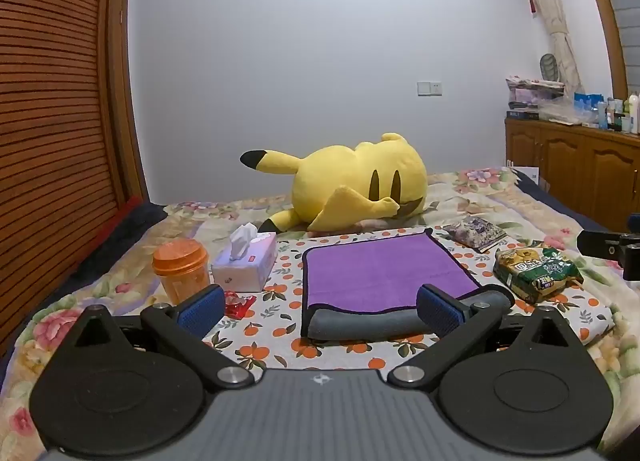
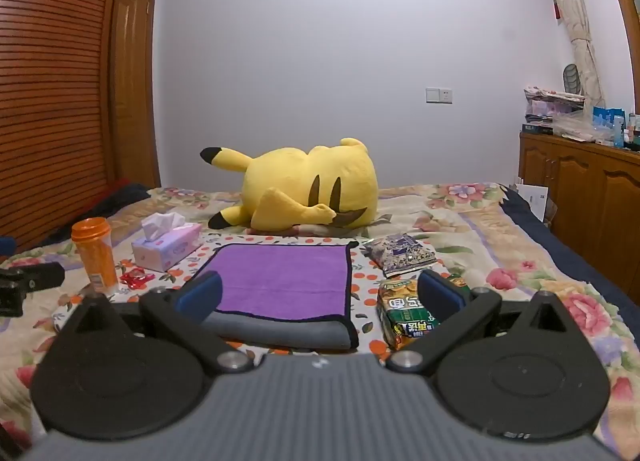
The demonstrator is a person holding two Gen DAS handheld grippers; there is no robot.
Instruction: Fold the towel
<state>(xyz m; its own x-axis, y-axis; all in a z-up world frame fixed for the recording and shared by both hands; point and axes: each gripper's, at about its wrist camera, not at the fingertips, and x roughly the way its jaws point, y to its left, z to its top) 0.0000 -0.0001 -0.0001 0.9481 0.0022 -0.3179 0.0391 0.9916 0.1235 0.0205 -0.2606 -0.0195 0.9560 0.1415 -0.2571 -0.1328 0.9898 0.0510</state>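
Both claws hang spread wide with nothing in them: our left gripper point(image 1: 318, 307) frames the towel's near left corner, our right gripper point(image 2: 320, 295) straddles the near right corner. Between them the towel point(image 1: 380, 273) lies on the orange-print cloth point(image 1: 280, 293), purple face up, with a grey strip showing along its near edge, so we judge one fold is already laid.

The risks sit close by. Our right gripper's outer finger hangs over the green snack bag point(image 2: 404, 317), so a careless pinch could snag it. A candy wrapper point(image 1: 239, 303) and the orange jar point(image 1: 182, 271) crowd our left side; the jar could tip. Pinching only the top layer would peel the fold open. Farther off, the tissue box point(image 1: 246, 263), another packet point(image 1: 476, 233) and the yellow plush point(image 1: 352, 189) look safe.
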